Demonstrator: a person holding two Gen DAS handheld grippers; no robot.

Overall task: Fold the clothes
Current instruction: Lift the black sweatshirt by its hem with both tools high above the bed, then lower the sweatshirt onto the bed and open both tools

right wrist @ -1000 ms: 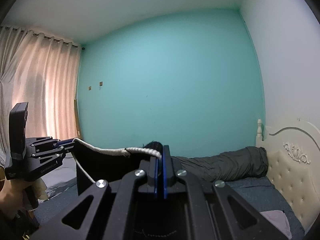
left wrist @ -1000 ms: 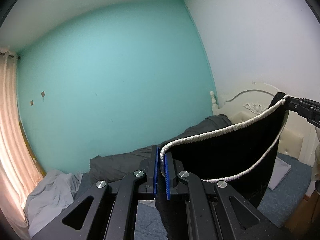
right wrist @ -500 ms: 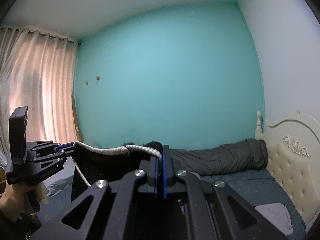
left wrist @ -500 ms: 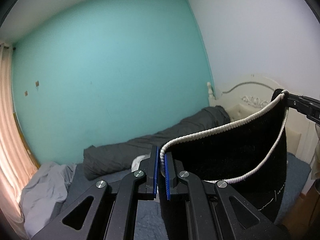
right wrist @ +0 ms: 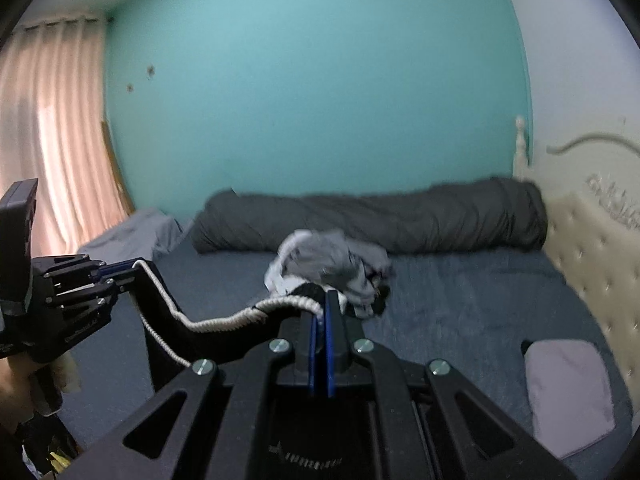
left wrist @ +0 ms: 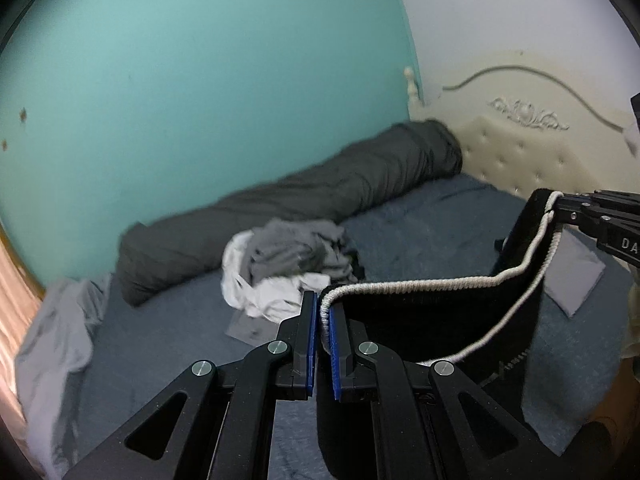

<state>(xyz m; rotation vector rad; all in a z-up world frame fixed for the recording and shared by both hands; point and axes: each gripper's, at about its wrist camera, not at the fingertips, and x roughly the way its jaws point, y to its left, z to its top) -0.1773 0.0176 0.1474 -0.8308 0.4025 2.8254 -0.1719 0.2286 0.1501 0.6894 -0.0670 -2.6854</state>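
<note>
both hand-held grippers, left hand-held gripper and right hand-held gripper, are clenched on the white-trimmed edge of a black garment, hanging between them over the bed's near edge. it looks light and floppy; the corded trim seems the best hold.

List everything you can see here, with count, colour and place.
garment: one, black with white trim, hanging between both tools
clothes pile: one, grey and white, mid bed
folded cloth: one, pale grey, near headboard
duvet: one, dark grey, rolled along wall
bed: one, blue-grey sheet
headboard: one, cream, tufted
curtain: one, pink, left
wall: teal
left tool: shut on garment
right tool: shut on garment
</note>
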